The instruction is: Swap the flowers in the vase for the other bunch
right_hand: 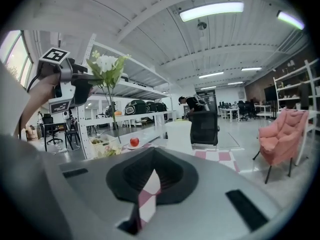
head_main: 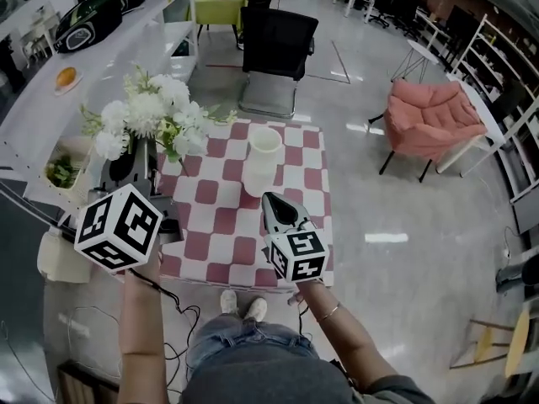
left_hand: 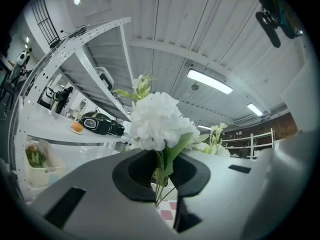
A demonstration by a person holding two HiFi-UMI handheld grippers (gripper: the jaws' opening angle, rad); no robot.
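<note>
My left gripper (head_main: 139, 154) is shut on the stems of a bunch of white flowers (head_main: 152, 112), held upright over the table's left edge. In the left gripper view the thin green stems (left_hand: 161, 176) pass between the jaws and a white bloom (left_hand: 157, 121) rises above them. An empty white vase (head_main: 264, 154) stands on the pink-and-white checked cloth (head_main: 219, 242), to the right of the bunch. My right gripper (head_main: 271, 199) is shut and empty, low over the cloth just in front of the vase. In the right gripper view the vase (right_hand: 176, 133) is ahead and the held bunch (right_hand: 107, 64) is at upper left.
A white shelf unit (head_main: 34, 116) runs along the left, with a basket (head_main: 63, 168), an orange (head_main: 66, 77) and dark bags (head_main: 93, 15). A black office chair (head_main: 276, 49) stands behind the table and a pink armchair (head_main: 434, 116) at right. An apple (right_hand: 134, 142) lies on a plate.
</note>
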